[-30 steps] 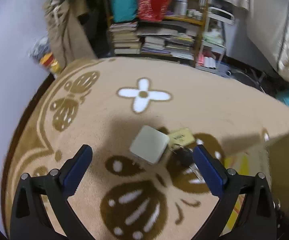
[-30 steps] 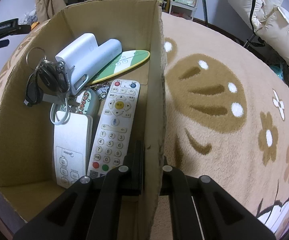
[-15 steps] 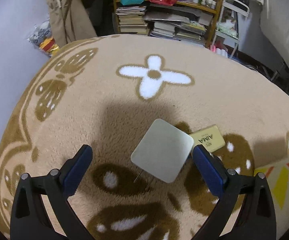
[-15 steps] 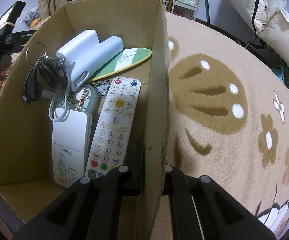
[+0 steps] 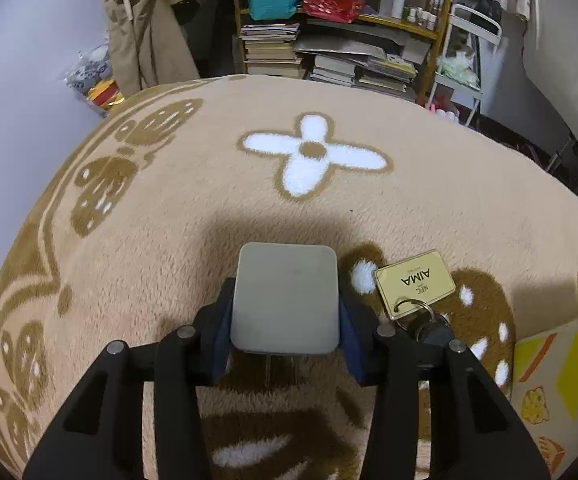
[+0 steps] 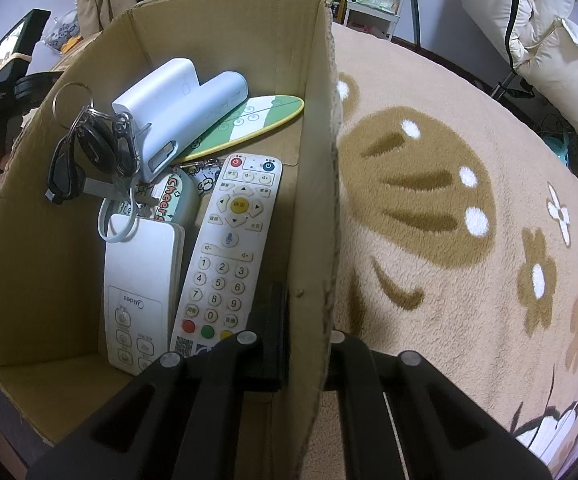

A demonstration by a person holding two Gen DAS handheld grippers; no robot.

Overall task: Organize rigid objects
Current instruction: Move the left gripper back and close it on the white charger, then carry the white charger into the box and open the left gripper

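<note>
Left wrist view: the left gripper [image 5: 285, 334] clenches a flat white square charger [image 5: 285, 300] by two opposite edges, lifted off the carpet [image 5: 209, 208], prongs pointing down; it has no clear long axis. Just beside it lies a yellow key tag [image 5: 415, 282]. Farther right, the right gripper [image 6: 309, 344] pinches the cardboard box [image 6: 317, 160] wall, probably steadying it for the drop-in.

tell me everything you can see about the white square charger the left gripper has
The charger is a flat-faced square block with rounded corners, smooth off-white plastic by the look, plain on the face toward the camera. The left hand-held gripper is shut on it, blue pads pressing its two opposite sides. Thin metal prongs show beneath its lower edge. It sits over the beige carpet; whether it touches the pile cannot be told.
</note>
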